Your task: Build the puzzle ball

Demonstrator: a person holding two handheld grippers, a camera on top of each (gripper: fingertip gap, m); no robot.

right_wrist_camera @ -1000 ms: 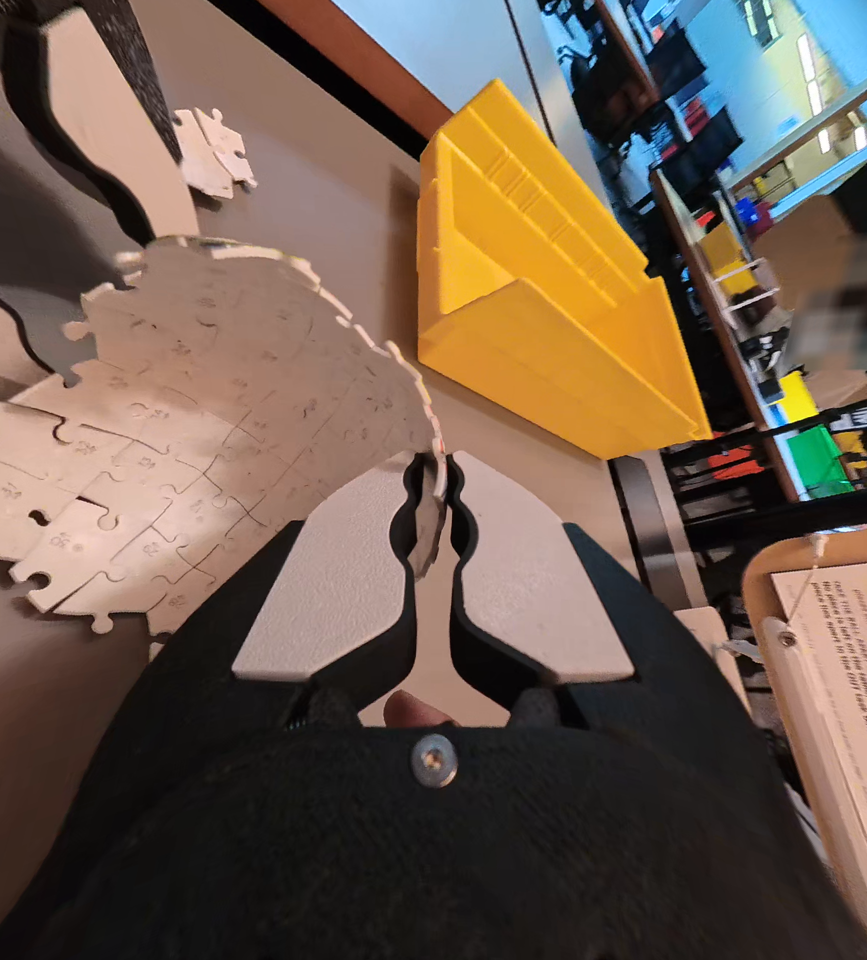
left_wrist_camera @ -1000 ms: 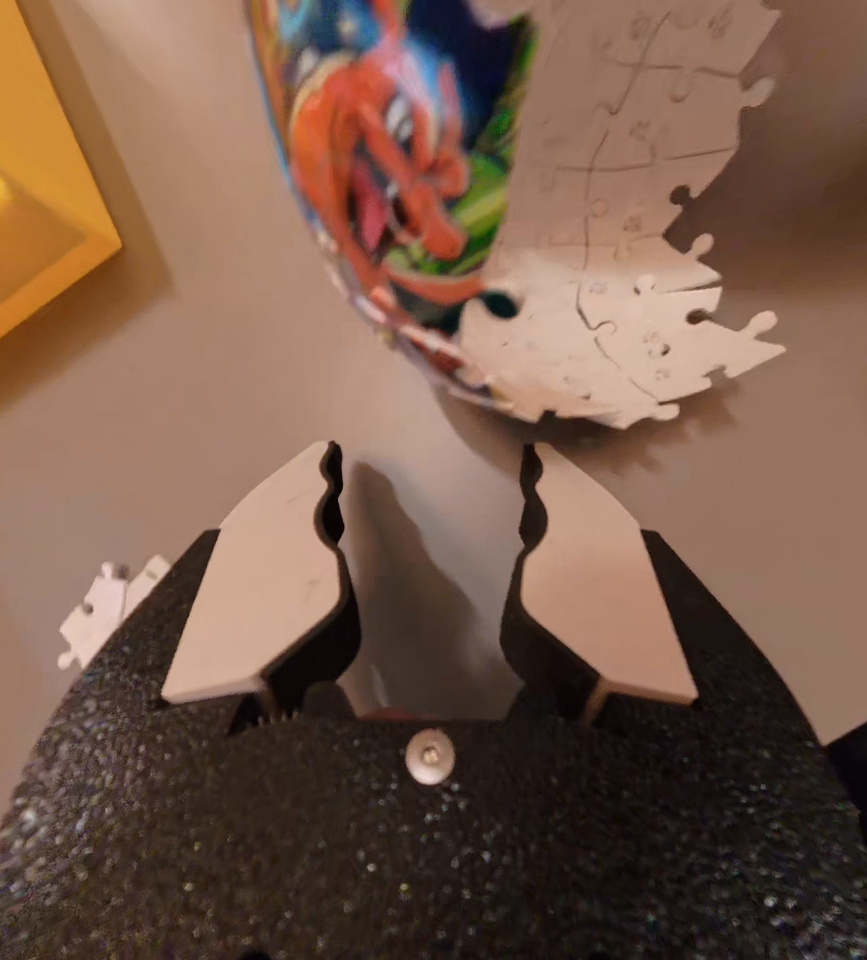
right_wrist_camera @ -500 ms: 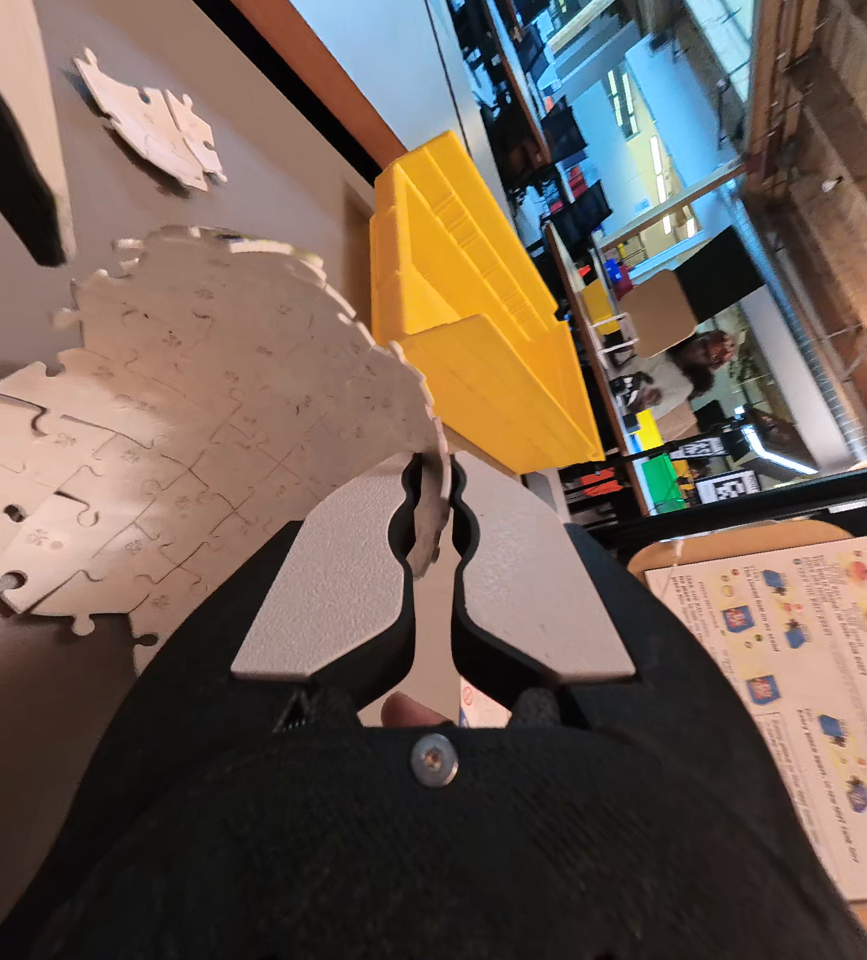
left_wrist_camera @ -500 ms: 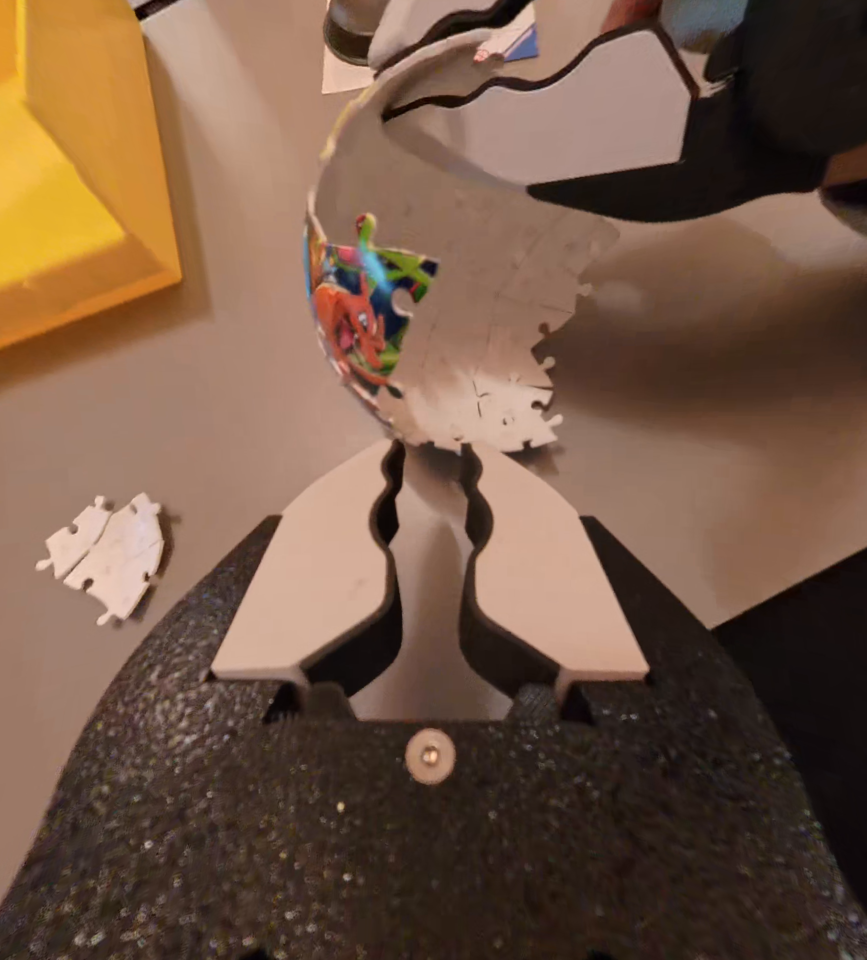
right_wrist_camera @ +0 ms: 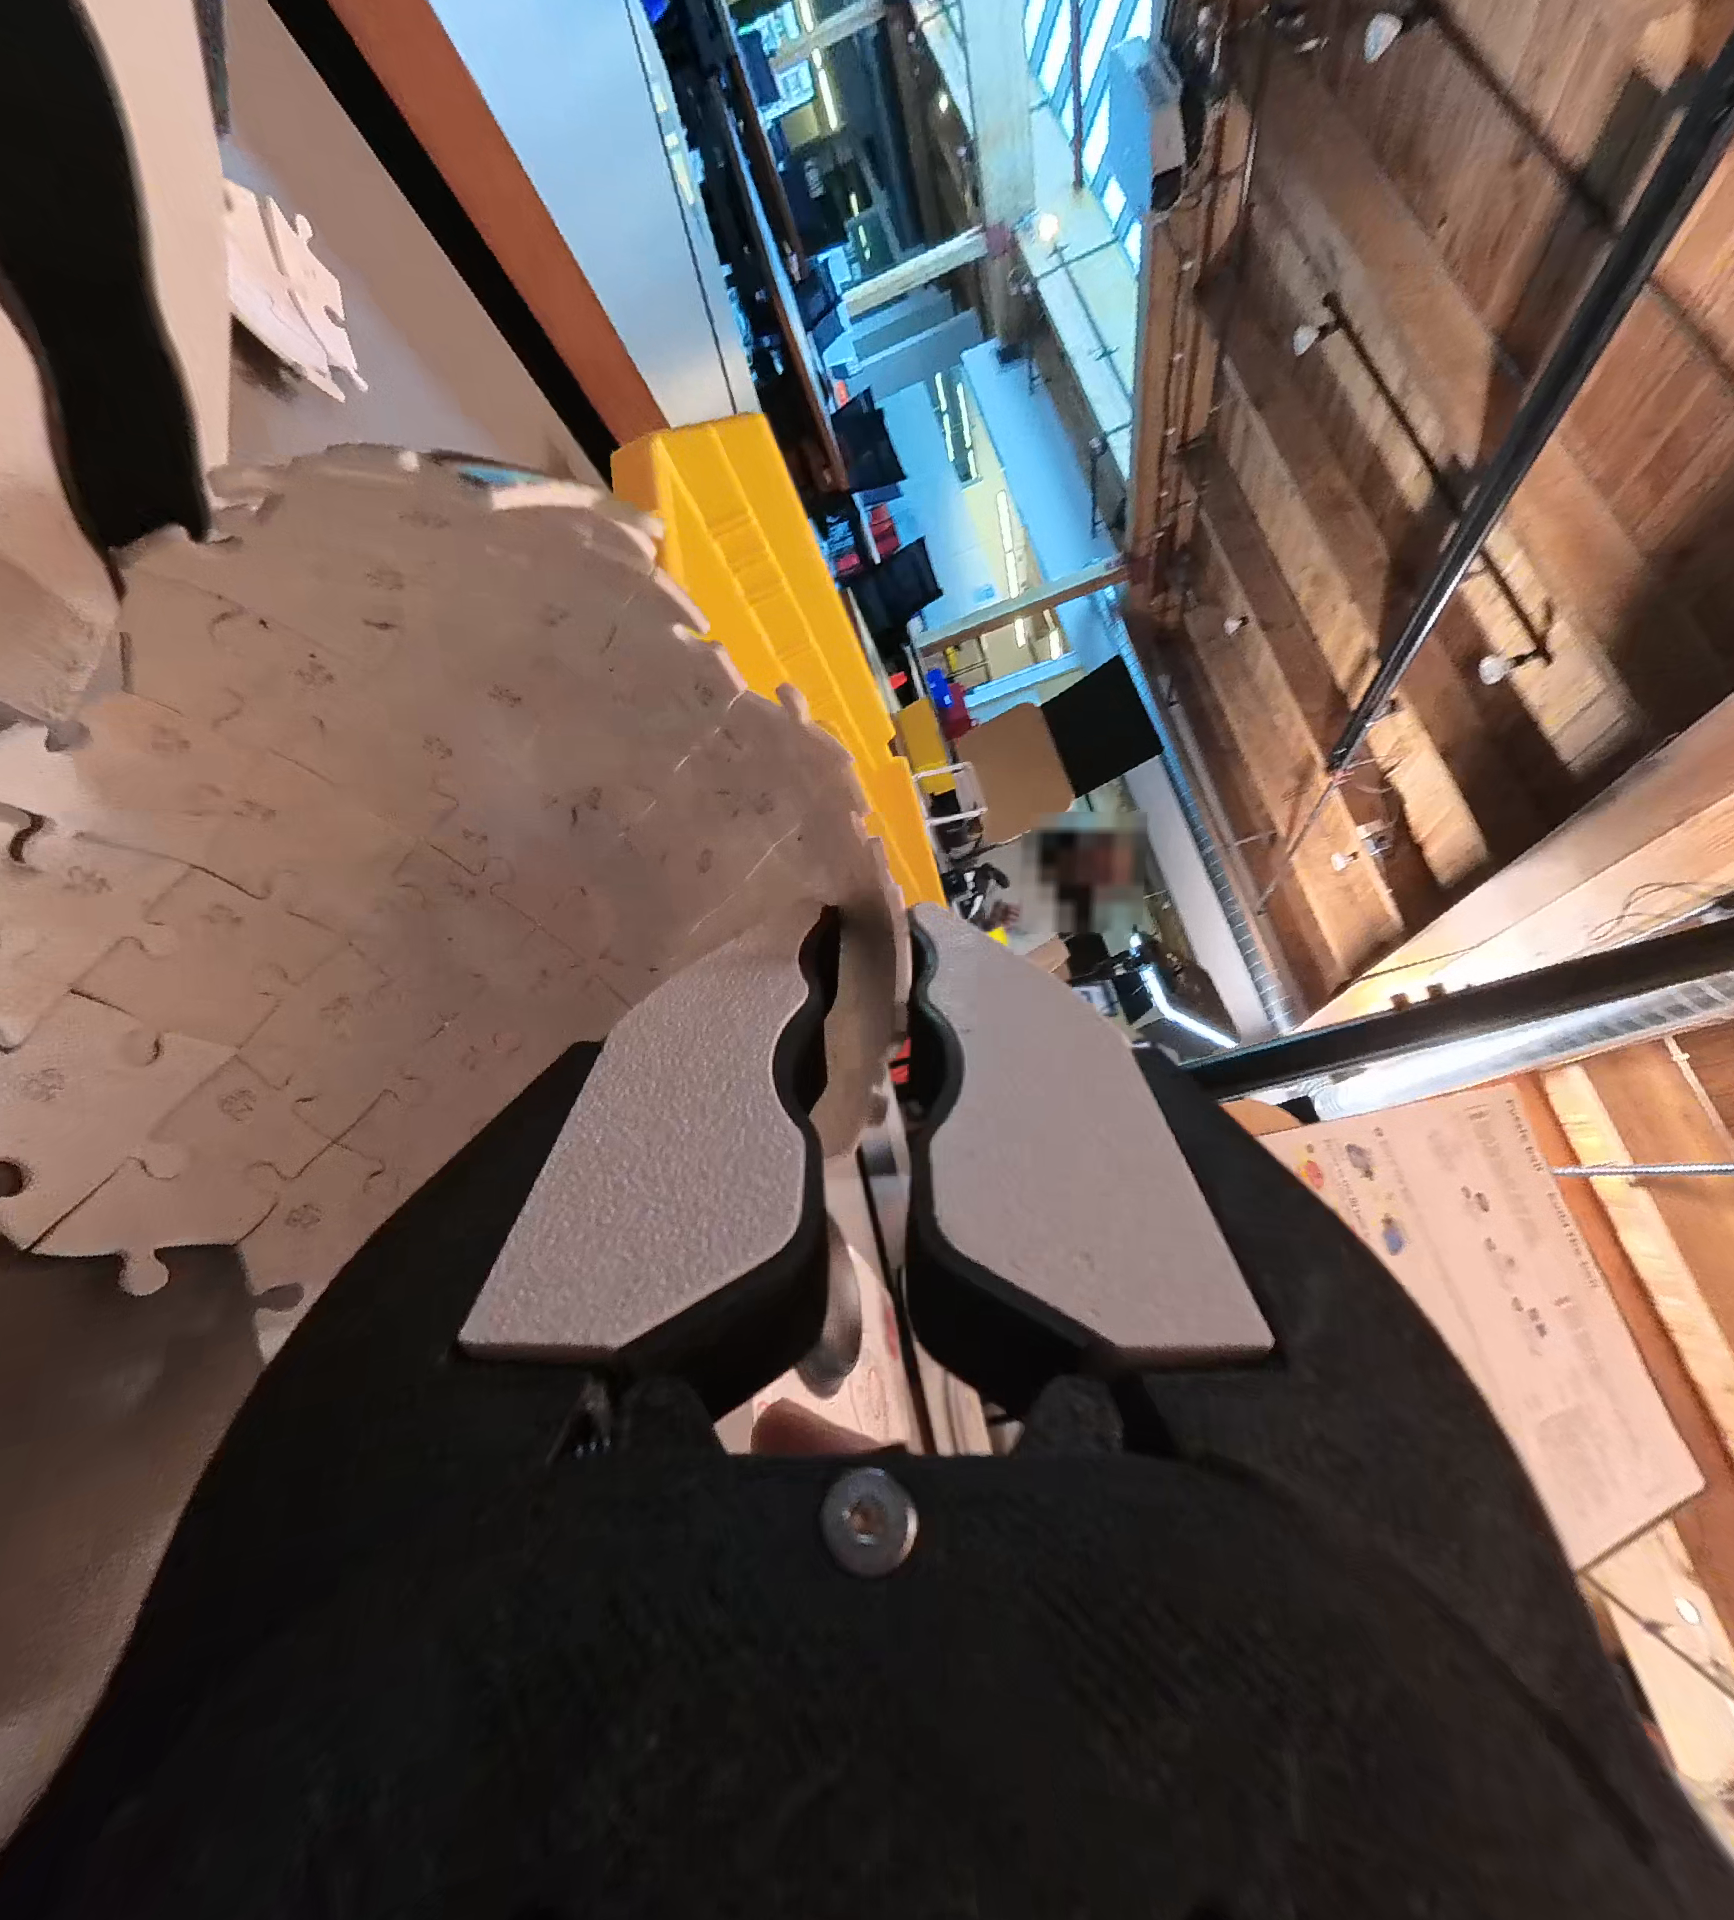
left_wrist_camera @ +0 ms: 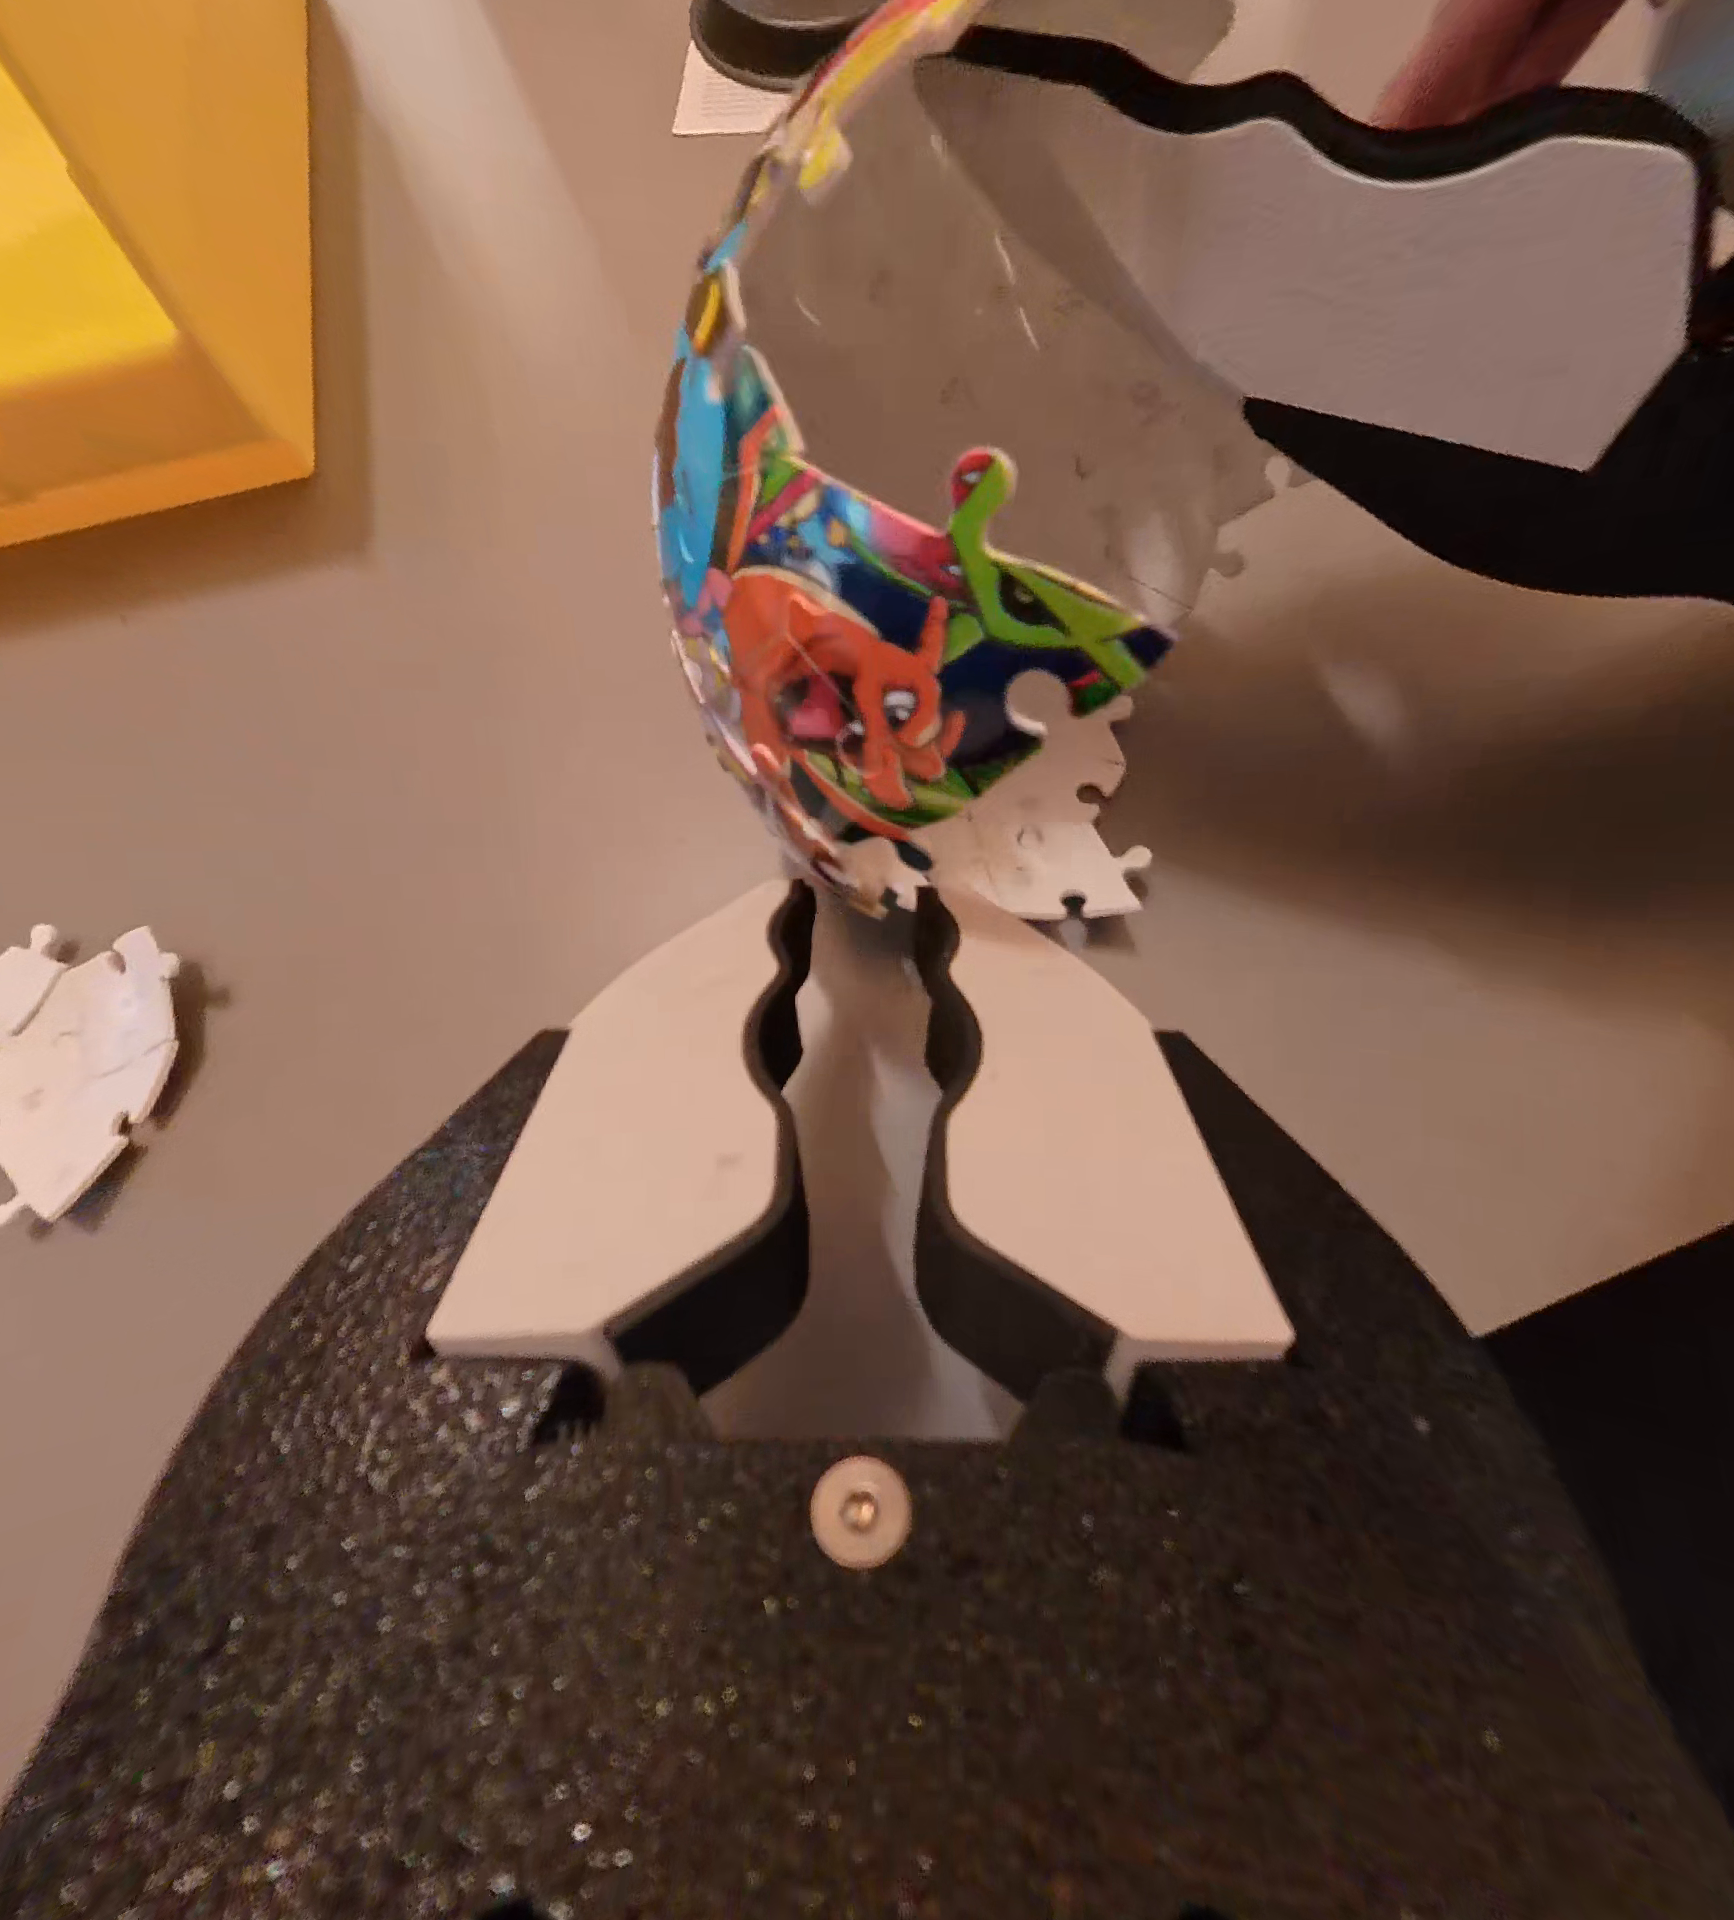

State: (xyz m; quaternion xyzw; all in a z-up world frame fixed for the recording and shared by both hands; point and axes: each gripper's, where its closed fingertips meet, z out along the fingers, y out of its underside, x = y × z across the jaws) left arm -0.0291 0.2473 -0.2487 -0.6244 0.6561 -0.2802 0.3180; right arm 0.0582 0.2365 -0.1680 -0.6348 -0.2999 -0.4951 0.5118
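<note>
Clearly the weak spot is the hold on the half-built puzzle ball, a curved shell of interlocked pieces, printed in bright cartoon colours outside and plain white inside. The right gripper has its fingers closed narrow on the shell's upper rim, pinching only the edge pieces, and the shell hangs in the air above the grey counter. A twist or tug there could pop the tabs apart and drop part of the shell, since only friction joins the pieces.

Below the shell, the left gripper has its fingers set at a narrow gap with nothing held between them, their tips just under the shell's ragged lower edge. I cannot tell whether they touch it. Closing on those jutting lower tabs off-line could bend or unseat them.

Left of the shell and well apart, a small cluster of joined white puzzle pieces lies face down on the counter. Further left of the shell sits a yellow plastic bin. Nothing lies between the shell and the cluster.
</note>
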